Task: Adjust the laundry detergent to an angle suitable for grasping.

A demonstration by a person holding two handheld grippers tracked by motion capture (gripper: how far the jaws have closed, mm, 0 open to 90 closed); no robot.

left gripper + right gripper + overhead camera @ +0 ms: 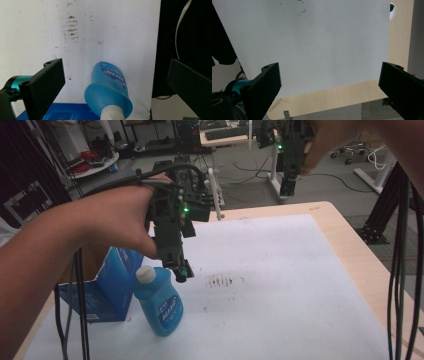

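The blue bottle [159, 307] stands upright on the white sheet [280, 285] that covers the wooden table [350, 250], near the sheet's front left corner, its white cap [145, 274] on top. Just behind and left of the bottle, touching or nearly touching it, stands a blue box [102, 290]. A patch of dark smudges [220, 281] marks the sheet to the right of the bottle, well apart from it. The left gripper [182, 272] hangs pointing down just above and to the right of the bottle's cap, close to it but not touching. In the left gripper view the bottle [110, 90] lies between the two black jaws, which stand wide apart with clear gaps on both sides of it, so nothing is gripped. The right gripper [289, 187] is held high, far behind and to the right of the bottle, beyond the table's far edge in the high view. In the right gripper view its jaws are spread wide over the bare sheet [317, 45] and the table's wooden edge [332, 98], with nothing between them.
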